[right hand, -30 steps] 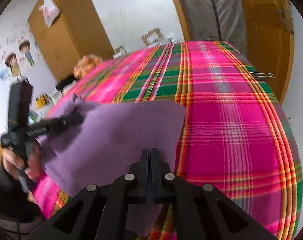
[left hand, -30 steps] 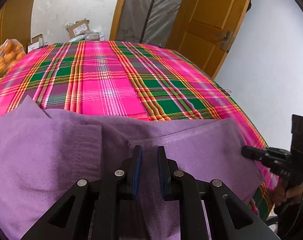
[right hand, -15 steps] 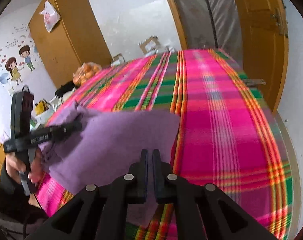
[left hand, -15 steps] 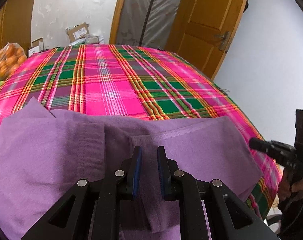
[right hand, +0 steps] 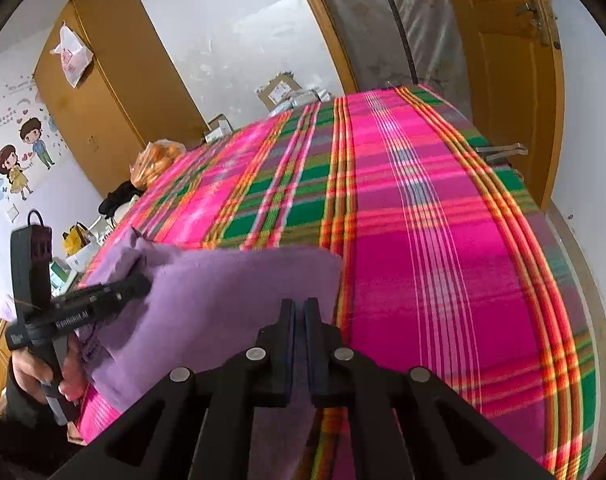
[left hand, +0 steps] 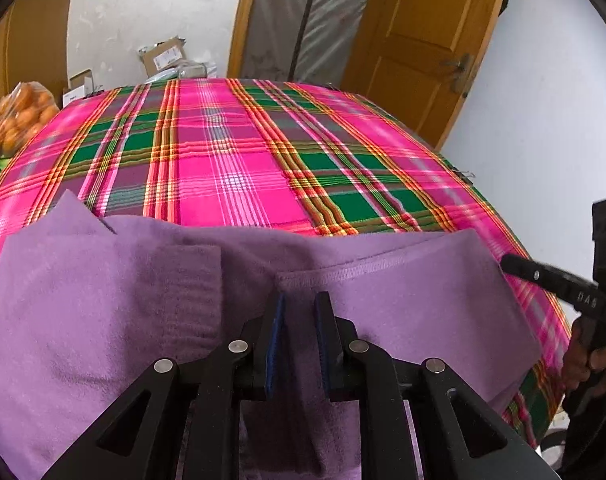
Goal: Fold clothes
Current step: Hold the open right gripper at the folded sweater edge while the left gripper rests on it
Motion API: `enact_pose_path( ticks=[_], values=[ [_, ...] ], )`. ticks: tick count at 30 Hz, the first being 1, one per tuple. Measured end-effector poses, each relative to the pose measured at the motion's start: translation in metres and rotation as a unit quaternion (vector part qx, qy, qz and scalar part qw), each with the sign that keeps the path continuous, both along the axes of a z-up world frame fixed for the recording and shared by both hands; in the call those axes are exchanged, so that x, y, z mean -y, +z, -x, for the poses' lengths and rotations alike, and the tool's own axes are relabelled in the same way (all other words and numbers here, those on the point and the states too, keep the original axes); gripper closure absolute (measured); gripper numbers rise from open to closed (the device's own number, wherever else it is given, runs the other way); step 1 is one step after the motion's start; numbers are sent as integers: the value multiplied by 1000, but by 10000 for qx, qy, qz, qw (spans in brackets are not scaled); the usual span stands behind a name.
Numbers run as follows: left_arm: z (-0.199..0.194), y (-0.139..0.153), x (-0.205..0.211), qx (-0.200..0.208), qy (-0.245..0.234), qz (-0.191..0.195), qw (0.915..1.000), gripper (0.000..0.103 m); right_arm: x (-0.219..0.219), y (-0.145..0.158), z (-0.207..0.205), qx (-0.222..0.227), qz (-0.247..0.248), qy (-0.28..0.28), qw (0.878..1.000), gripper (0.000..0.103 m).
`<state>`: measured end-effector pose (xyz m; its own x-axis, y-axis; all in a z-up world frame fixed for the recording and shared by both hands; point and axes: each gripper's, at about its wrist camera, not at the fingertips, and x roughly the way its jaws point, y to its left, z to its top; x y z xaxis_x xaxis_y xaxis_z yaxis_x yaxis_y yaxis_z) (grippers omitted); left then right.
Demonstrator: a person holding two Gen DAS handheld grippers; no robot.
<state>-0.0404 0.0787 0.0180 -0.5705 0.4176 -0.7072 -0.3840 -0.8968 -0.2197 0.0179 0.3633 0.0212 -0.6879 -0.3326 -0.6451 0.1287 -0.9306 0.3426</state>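
Note:
A purple fleece garment (left hand: 115, 292) lies folded on the near part of a pink and green plaid bed (left hand: 239, 168). My left gripper (left hand: 299, 300) sits over the garment's middle. A thick fold of the fabric fills the gap between its pads, just below a stitched hem (left hand: 367, 268). In the right wrist view the left gripper (right hand: 141, 282) meets bunched cloth. My right gripper (right hand: 299, 304) is at the purple garment (right hand: 231, 292), on its right edge. Its pads stand a thin slit apart with purple cloth in it. The right gripper's tip (left hand: 507, 260) touches that edge.
A bag of oranges (left hand: 17, 120) and cardboard boxes (left hand: 163, 54) sit beyond the bed's far left. A wooden door (left hand: 415, 40) is at the far right, and a wardrobe (right hand: 111, 80) stands by the left wall. A person's hand (right hand: 39, 368) holds the left gripper's handle.
The right gripper has shifted farther along the garment's right edge, and its pads have parted from fully closed to a thin slit. The left gripper and the garment's middle have stayed put.

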Motion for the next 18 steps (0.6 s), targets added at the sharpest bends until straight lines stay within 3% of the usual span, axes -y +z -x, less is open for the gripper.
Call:
enact_pose_path(
  ticks=[2,5,8,14,18],
  values=[
    [1,0,1,11,-2,-11,10000,86,3,2,8,-27,-49,0,10000,97],
    [3,-2,1,63,-11,-64,10000,85,7,-12,28,333,-105,-16,9994,98],
    [-2,0,2,27,-24,-25,10000,85,4,-10,29,306,-44,-53,9995,99],
    [-33,10,9,-256,-248,-139,9993,85,12,0,-10,-76,-59,328,9994,95],
    [-49,4,18,-228,-293,-210,9991,85,20,-2,-41,-208,-55,689,9974,95]
  ],
)
